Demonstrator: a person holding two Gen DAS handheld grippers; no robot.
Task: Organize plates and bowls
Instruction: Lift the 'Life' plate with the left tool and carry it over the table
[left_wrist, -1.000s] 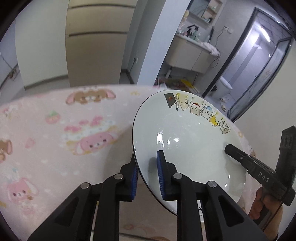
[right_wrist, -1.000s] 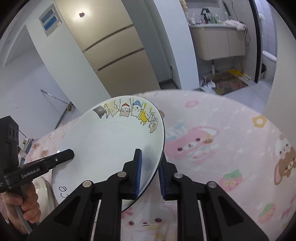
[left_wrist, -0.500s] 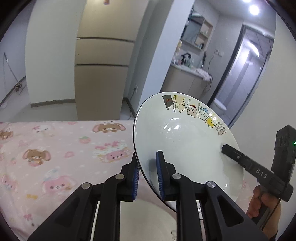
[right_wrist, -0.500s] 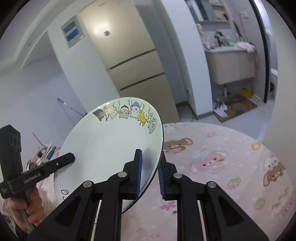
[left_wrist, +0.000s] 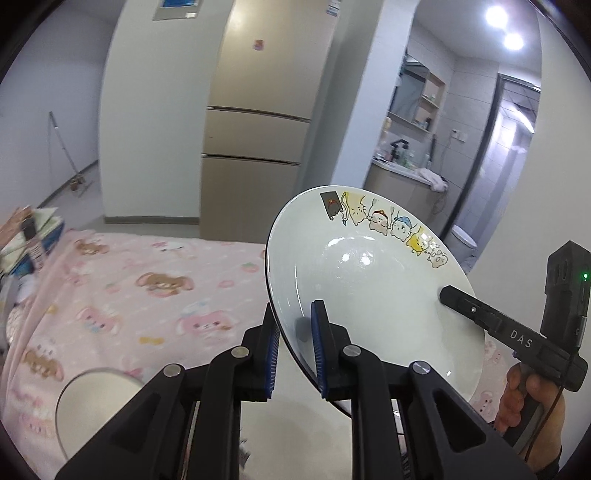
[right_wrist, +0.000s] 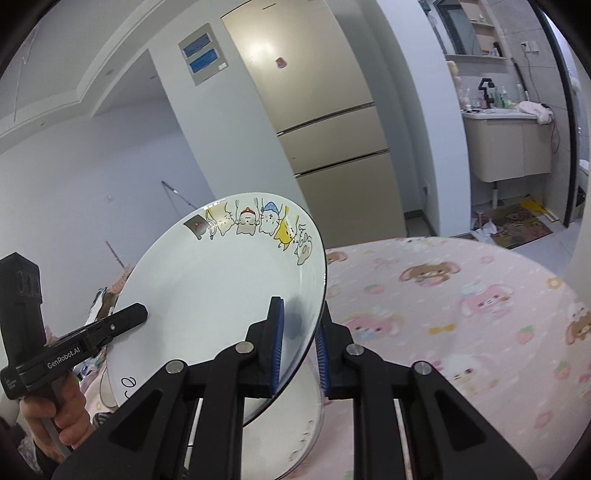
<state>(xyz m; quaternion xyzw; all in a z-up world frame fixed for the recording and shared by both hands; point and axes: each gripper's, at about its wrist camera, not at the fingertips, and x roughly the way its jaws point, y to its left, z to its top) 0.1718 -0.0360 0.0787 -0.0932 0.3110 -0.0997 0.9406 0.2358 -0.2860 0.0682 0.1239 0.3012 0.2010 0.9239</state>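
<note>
Between both grippers' fingers (left_wrist: 317, 345), plate (left_wrist: 369, 291)

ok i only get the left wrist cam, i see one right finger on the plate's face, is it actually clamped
Observer: Yes. In the right wrist view the right gripper has its fingers on both sides of the plate rim, shut on it.
Operator: anything under the plate on that side
Observer: A second plate, plain white, shows just below the held one, over the pink cloth.
Operator: any marks on the near rim
Observer: A dark scrawl sits on the rim's lower left, opposite the cartoon figures.
</note>
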